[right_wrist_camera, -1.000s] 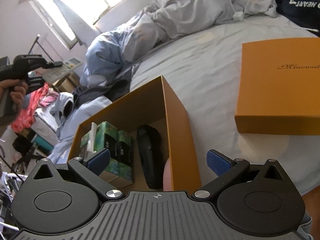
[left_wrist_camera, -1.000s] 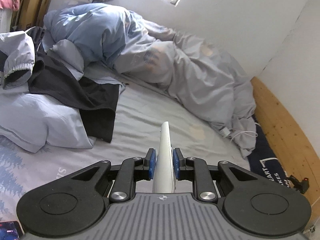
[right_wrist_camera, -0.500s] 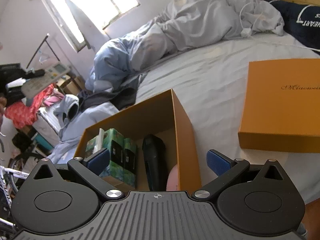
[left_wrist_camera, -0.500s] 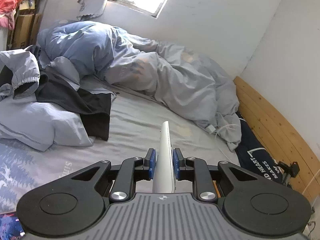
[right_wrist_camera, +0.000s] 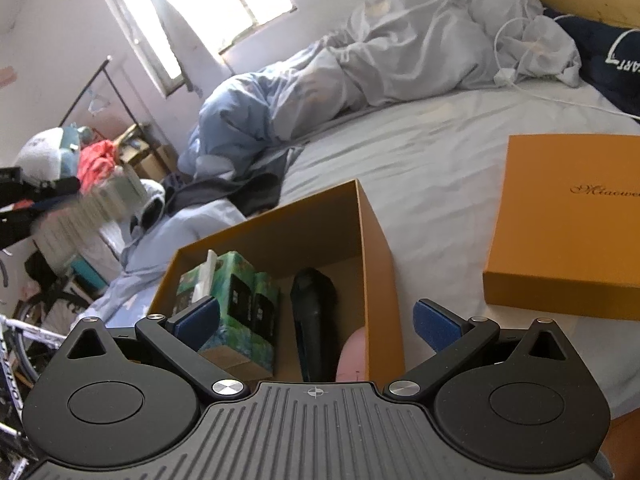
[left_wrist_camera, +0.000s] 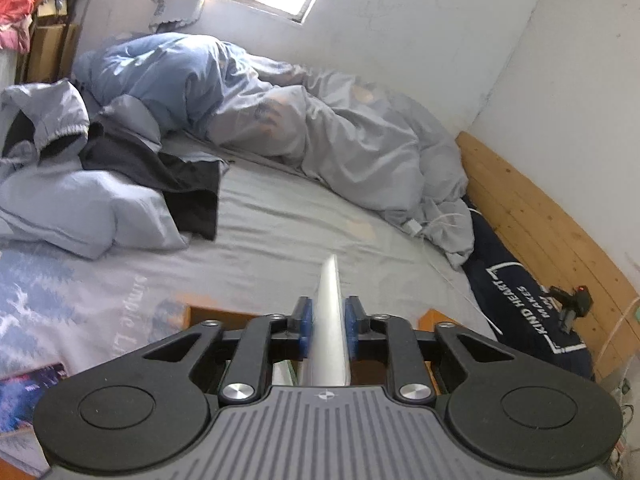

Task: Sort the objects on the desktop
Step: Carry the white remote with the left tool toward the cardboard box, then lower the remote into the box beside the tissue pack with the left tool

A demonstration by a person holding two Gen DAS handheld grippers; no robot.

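My left gripper (left_wrist_camera: 327, 317) is shut on a white remote control (left_wrist_camera: 329, 328), seen edge-on and pointing forward above the bed. The orange box rim (left_wrist_camera: 208, 311) shows just below it. In the right wrist view the remote shows blurred at the far left (right_wrist_camera: 100, 204). My right gripper (right_wrist_camera: 316, 320) is open and empty over the open orange box (right_wrist_camera: 372, 248). The box holds a green tissue pack (right_wrist_camera: 236, 300), a black object (right_wrist_camera: 316, 320) and something pink (right_wrist_camera: 352, 356).
The orange box lid (right_wrist_camera: 568, 224) lies on the grey sheet to the right. A rumpled blue duvet (left_wrist_camera: 280, 120), dark clothes (left_wrist_camera: 160, 176) and pillows lie at the back. A white charger and cable (right_wrist_camera: 516, 76) lie near the dark pillow (left_wrist_camera: 520, 304). A wooden headboard (left_wrist_camera: 540, 232) runs along the right.
The left gripper with the remote has moved toward the orange box, whose rim now shows below it. The right gripper has drawn back and tilted slightly; the box contents are unchanged.
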